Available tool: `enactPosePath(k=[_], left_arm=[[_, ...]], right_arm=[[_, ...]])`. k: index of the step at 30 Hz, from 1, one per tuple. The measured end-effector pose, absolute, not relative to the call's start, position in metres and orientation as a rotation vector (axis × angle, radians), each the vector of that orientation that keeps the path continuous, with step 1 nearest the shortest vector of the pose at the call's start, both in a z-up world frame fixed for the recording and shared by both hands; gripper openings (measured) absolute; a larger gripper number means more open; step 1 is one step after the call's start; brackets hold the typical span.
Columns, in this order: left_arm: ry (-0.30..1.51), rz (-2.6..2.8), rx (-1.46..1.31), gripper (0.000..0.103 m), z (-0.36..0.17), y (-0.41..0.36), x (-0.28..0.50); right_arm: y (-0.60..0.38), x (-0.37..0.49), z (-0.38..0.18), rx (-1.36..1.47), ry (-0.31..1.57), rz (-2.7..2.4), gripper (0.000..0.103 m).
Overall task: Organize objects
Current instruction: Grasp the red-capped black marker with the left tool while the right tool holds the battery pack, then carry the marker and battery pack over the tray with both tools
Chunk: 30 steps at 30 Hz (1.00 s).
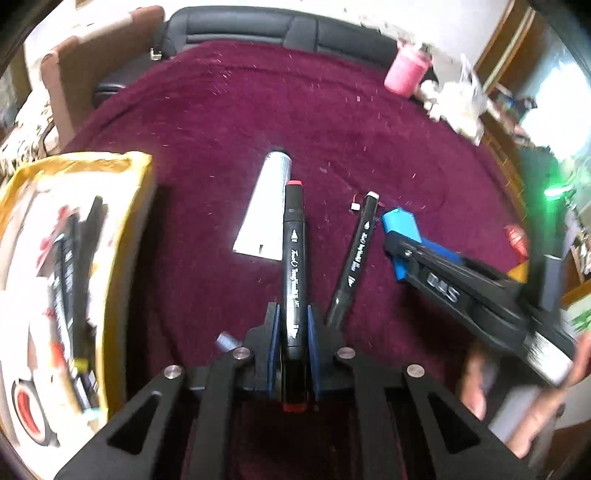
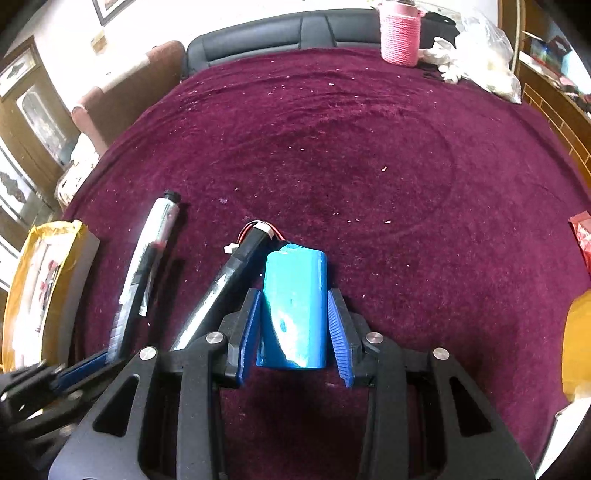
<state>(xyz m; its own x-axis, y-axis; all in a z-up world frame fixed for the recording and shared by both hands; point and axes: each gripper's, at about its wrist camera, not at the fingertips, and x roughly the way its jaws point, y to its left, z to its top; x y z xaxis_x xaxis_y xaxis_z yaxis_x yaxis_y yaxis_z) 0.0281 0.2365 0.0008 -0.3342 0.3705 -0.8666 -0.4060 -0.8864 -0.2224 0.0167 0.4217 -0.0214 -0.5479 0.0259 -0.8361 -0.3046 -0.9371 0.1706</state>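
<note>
My left gripper [image 1: 293, 332] is shut on a black marker [image 1: 293, 240] with red ends, and the marker points away over the maroon cloth [image 1: 258, 110]. A second black marker [image 1: 354, 258] lies just to its right, and a white tube [image 1: 264, 206] lies to its left. In the right wrist view my right gripper [image 2: 293, 325] is shut on a blue battery pack [image 2: 295, 306], which has red wires and a white plug [image 2: 231, 249] behind it. The left wrist view shows that same right gripper [image 1: 397, 240] and battery pack [image 1: 400, 221] beside the second marker.
A yellow-rimmed box [image 1: 136, 206] with several markers inside stands at the left. At the far right of the cloth are a pink cup [image 2: 400, 37] and a plastic bag [image 2: 487, 55]. A red packet [image 2: 581, 236] and a yellow thing [image 2: 576, 339] sit at the right edge. A dark chair [image 2: 277, 33] stands behind.
</note>
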Motion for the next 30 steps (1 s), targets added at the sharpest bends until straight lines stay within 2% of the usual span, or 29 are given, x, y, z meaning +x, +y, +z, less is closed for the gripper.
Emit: enactPosePath(k=[7,13,20,25,30], left_arm=[[0.015,2.235,-1.417,0.012,0.012,0.21,0.058],[-0.011,2.231,-1.386,0.012,0.013,0.201,0.071],[-0.083,2.168,-1.42,0.012,-0.006,0.193,0.066],[-0.058,2.143,-1.467,0.012,-0.017,0.2,0.062],[-0.085,2.133,-1.441,0.012,-0.011,0.2,0.07]], right_arm=[[0.434,0.031,-0.02,-1.397,0.513,2.501,0.035],[0.42,0.089,-0.018,-1.478,0.506,2.48,0.035],[0.382,0.127,-0.019,-1.465,0.351,2.506,0.036],[0.371,0.124,-0.025,-1.387,0.23,2.481,0.036],[0.403,0.134,-0.018,-1.359,0.51,2.49,0.036]])
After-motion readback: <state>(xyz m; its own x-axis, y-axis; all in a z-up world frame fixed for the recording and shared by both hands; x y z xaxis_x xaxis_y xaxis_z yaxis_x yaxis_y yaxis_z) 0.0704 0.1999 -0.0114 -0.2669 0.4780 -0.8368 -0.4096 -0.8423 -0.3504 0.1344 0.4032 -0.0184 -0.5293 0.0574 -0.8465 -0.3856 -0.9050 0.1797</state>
